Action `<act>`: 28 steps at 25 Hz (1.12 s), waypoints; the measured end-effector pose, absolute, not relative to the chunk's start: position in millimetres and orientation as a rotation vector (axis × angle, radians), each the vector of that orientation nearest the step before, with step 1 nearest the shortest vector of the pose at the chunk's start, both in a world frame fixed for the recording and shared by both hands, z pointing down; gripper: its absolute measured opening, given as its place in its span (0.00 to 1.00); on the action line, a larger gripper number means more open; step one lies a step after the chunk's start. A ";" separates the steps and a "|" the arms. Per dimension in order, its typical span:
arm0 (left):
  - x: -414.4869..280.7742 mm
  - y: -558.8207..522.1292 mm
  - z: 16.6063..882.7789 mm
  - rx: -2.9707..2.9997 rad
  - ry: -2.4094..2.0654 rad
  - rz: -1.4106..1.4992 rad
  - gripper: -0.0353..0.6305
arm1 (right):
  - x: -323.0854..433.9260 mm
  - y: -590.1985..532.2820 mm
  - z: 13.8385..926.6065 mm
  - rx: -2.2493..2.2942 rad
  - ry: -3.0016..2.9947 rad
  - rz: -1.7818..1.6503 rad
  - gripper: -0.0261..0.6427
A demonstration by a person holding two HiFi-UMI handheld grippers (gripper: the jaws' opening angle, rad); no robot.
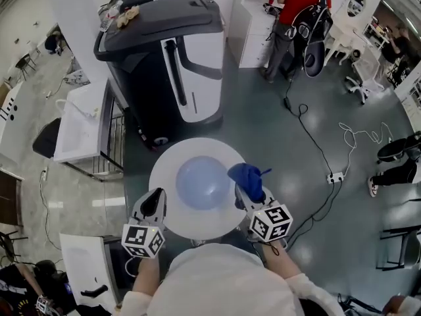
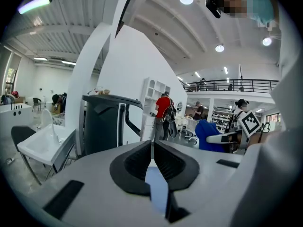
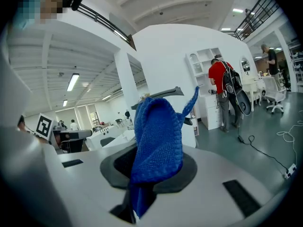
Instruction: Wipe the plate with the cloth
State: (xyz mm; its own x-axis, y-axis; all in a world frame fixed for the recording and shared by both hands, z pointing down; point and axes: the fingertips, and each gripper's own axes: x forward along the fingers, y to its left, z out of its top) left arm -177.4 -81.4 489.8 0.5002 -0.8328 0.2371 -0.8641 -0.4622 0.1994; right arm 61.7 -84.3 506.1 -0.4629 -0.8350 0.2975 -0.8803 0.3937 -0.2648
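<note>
1. A round pale blue plate point(image 1: 200, 184) lies in the middle of a round white table point(image 1: 217, 149), just in front of the person holding the tongs
2. The right gripper point(image 1: 245, 189) is clenched on a blue knitted cloth point(image 1: 246, 174); in the right gripper view the cloth stands up in a bunch from between the jaws, and one thin corner sticks up to the right
3. In the head view the cloth overlaps the plate's right rim; whether it touches the plate cannot be told
4. The left gripper point(image 1: 156, 197) is over the table's left part, just beside the plate's left rim and apart from it
5. In the left gripper view its jaws are clenched, tips meeting, with no object gripped between them
6. Each gripper's cube with square markers sits at the near edge of the table, one on either side of the person's white-sleeved arms
7. Beyond the table stands a large dark grey and white machine point(image 1: 164, 51) on the grey floor
8. A person in a red shirt point(image 1: 297, 2) stands at white shelving at the far right
9. A white power strip point(image 1: 336, 176) with a black cable lies on the floor to the right of the table
</note>
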 end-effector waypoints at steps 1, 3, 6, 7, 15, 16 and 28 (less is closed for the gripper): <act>-174.9 -83.8 490.7 2.454 -1.433 0.154 0.12 | 65.3 -85.1 507.9 1.559 -2.520 0.593 0.17; -169.8 -89.7 491.8 2.447 -1.447 0.156 0.12 | 71.9 -89.4 511.0 1.551 -2.516 0.600 0.17; -160.0 -99.2 489.7 2.436 -1.457 0.145 0.12 | 75.6 -100.7 508.6 1.518 -2.529 0.590 0.17; -155.4 -100.3 489.3 2.439 -1.454 0.148 0.12 | 76.4 -103.3 507.2 1.506 -2.536 0.585 0.17; -126.1 -110.9 497.5 2.414 -1.436 0.160 0.12 | 84.9 -122.6 506.6 1.419 -2.572 0.584 0.17; -125.9 -112.2 499.5 2.408 -1.444 0.168 0.12 | 84.9 -123.6 508.1 1.410 -2.572 0.588 0.17; -131.6 -136.0 520.9 2.368 -1.463 0.235 0.12 | 71.9 -127.8 519.2 1.339 -2.573 0.612 0.17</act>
State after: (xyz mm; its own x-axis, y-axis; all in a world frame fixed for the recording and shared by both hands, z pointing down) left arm -131.6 -136.0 520.9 0.4544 -0.8325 0.3171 -0.8899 -0.4078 0.2044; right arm 71.9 -127.8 519.2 -0.5795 -0.7417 0.3378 -0.8143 0.5106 -0.2759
